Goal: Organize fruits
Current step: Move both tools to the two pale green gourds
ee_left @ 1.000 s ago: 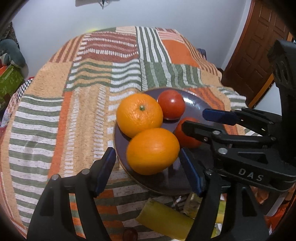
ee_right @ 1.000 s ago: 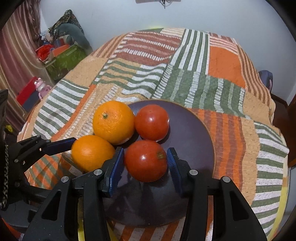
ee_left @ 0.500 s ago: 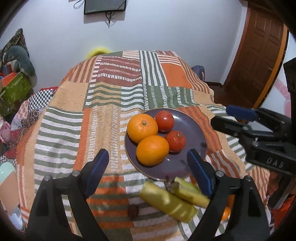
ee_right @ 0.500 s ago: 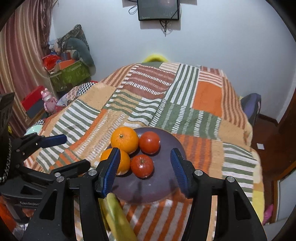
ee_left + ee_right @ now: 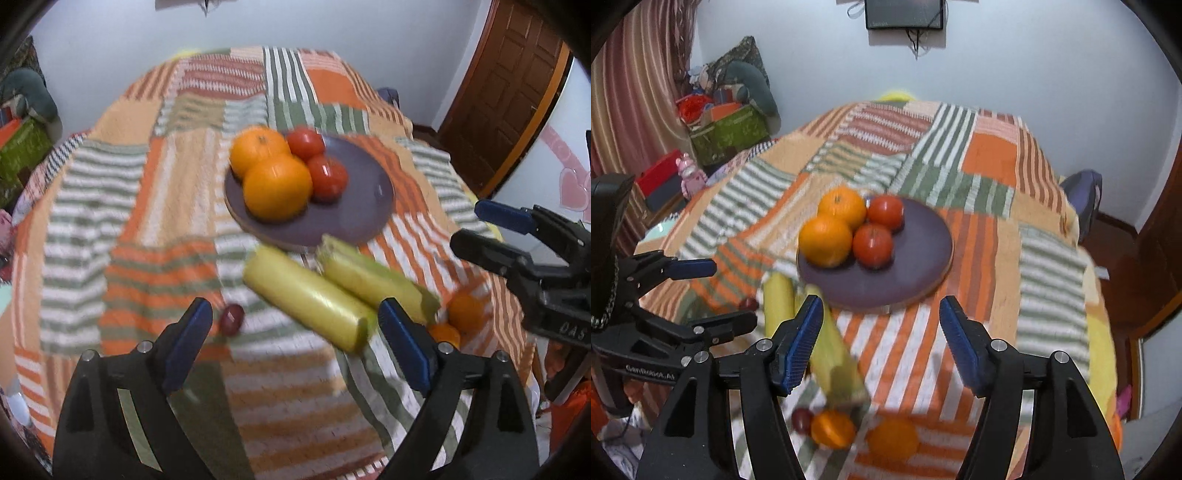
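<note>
My left gripper (image 5: 295, 334) stands wide, its jaws having just been opening, and nothing is pressed between the blue pads (image 5: 188, 343). Through the gap I look down on striped cloth; a small dark red fruit (image 5: 232, 319) lies just beyond my left-hand pad, and the near end of a yellow-green banana (image 5: 308, 297) reaches in just beyond my right-hand pad. A second banana (image 5: 373, 277) lies beside it, farther to the right, and two small oranges (image 5: 466, 312) sit past that one's near end.

My right gripper (image 5: 881, 339) is parted too, its jaws having just been opening, and they hold nothing; only the cloth shows between the ribbed pads (image 5: 799, 345). A banana (image 5: 834, 354) runs under and beside my left-hand pad. Close below the jaws lie a halved-looking orange (image 5: 833, 428), a dark red fruit (image 5: 801, 419) touching it, and another orange (image 5: 894, 439) a little to the right, all blurred.

Ahead of both grippers sits the purple plate (image 5: 916, 258). On its left half are two oranges (image 5: 825, 240) and two tomatoes (image 5: 873, 243), packed together and touching. The plate rests on the patchwork blanket (image 5: 990, 173) of orange, green and white stripes. Beyond that are a pale wall with a dark screen (image 5: 903, 14), a heap of boxes and cushions (image 5: 727, 107) at far left, and a brown door (image 5: 506, 74) at right in the left view.
</note>
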`<state>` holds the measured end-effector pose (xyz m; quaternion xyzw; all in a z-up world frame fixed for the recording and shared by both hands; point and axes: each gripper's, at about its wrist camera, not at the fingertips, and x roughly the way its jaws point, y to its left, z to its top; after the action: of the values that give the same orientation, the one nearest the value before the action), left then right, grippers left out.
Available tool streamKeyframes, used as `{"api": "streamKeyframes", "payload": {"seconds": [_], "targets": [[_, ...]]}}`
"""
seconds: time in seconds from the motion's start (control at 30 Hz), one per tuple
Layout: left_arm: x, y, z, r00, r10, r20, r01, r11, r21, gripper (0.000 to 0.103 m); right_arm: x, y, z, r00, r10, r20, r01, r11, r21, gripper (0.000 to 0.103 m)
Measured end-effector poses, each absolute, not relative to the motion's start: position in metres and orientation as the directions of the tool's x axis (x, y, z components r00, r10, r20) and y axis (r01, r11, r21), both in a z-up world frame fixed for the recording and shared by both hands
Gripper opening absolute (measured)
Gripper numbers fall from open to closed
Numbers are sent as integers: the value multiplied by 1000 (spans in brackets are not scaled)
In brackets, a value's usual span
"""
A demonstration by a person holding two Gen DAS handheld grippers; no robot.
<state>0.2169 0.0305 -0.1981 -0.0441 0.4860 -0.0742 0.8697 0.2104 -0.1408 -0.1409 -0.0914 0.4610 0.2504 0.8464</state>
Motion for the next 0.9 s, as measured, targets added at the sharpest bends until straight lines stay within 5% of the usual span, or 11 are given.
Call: {"api": "streamKeyframes", "payload": {"seconds": [0.37,0.53,0.67,0.8,0.9], "targets": [[214,16,-243,455,-164,-875,74,986,-147,90,198,-143,-189,318,341,-885,-515,845,140,62],[205,19,-239,483,-182,-856,96,983,-154,71,198,-133,-197,278,363,-889,-550,819,163,61],[198,30,-237,483,-205,-851,86,979,-187,53,197,-124,-203,252,378,-891,-573,800,177,42],[192,43,-235,476,-216,-852,70,976,-208,37,196,-130,-198,261,398,-879,-573,797,191,42],[188,49,-234,471,-197,-860,63,980,-190,33,197,-137,-194,268,402,-876,-571,798,192,42]]}}
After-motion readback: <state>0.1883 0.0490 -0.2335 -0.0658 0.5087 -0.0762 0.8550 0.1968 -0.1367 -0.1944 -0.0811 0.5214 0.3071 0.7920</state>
